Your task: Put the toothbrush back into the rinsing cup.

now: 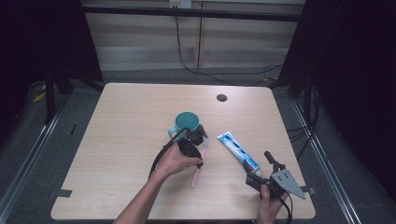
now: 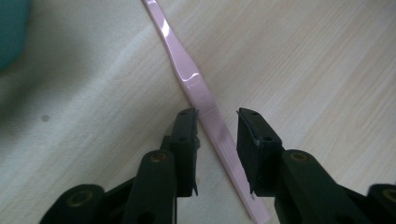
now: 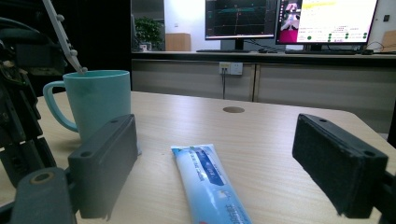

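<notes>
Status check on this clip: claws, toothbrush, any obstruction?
Left claw open, straddling pink toothbrush, not clamped. Right claw open, idle near toothpaste. Teal cup close by.

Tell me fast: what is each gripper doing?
Left gripper: open, jaws straddling the pink toothbrush, not gripping.
Right gripper: open, empty, toothpaste tube ahead.

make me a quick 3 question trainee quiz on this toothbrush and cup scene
1. True or false: the left gripper has its fingers on either side of the pink toothbrush.
2. What lies in front of the right gripper? A) toothpaste tube B) spoon C) sponge
3. What colour is the cup?

Key: 1 true, the handle runs between the fingers, which are not visibly pressed on it. 2 A. 3 teal.
</notes>
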`<state>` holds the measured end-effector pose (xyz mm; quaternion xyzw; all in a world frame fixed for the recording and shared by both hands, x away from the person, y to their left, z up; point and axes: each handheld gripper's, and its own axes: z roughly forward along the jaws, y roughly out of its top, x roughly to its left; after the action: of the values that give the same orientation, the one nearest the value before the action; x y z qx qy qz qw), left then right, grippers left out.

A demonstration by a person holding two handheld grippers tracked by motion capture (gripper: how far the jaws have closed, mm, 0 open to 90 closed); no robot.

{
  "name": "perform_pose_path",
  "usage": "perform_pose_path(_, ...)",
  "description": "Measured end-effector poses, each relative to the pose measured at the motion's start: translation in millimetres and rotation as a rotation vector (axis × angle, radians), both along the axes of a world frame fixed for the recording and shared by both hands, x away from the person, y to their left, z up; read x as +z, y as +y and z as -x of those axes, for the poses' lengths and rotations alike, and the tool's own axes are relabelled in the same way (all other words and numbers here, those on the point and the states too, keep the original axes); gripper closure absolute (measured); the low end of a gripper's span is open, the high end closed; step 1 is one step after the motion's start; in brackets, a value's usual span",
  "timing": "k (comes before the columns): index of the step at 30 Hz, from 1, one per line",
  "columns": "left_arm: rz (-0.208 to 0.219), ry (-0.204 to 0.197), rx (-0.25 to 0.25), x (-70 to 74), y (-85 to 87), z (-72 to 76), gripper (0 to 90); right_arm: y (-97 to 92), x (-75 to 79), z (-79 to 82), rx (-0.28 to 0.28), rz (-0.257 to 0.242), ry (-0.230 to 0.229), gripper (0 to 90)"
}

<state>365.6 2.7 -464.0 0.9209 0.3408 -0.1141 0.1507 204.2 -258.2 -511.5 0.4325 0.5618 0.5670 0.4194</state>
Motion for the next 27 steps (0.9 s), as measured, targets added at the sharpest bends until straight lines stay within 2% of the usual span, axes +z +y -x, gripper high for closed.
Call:
perform_pose_path(2,0.033,0.027,0.019,-1.7,1.7,-2.5,66.4,-0.1,0.0,0.0,0.003,-0.002,0.001,13.5)
perform_pose_path(4,-0.018,0.001,0.028,-3.6,0.1,-2.5,65.4,0.0,0.0,0.0,0.003,-0.002,0.001,13.5)
perform_pose_path(6,-0.015,0.016,0.022,-4.5,-0.9,-2.7,65.1,-0.1,0.0,0.0,0.003,-0.001,0.001,13.5)
perform_pose_path(9,-0.039,0.000,0.019,-3.0,-4.6,-1.3,64.4,-0.1,0.0,0.0,0.003,-0.001,0.000,13.5)
perform_pose_path(12,-0.061,0.000,0.012,-2.0,-9.5,-0.9,62.8,-0.1,0.0,0.0,0.003,-0.001,0.001,13.5)
perform_pose_path(16,-0.062,-0.013,0.023,-2.3,-16.6,-0.7,60.1,-0.1,0.0,0.0,0.003,-0.001,0.001,13.5)
perform_pose_path(19,-0.057,-0.009,0.020,-3.3,-19.6,-0.1,55.9,-0.1,0.0,-0.1,0.004,-0.001,0.001,13.5)
perform_pose_path(27,-0.041,-0.012,0.042,-1.9,-27.1,0.4,51.3,-0.1,0.0,0.0,0.005,-0.002,0.001,13.5)
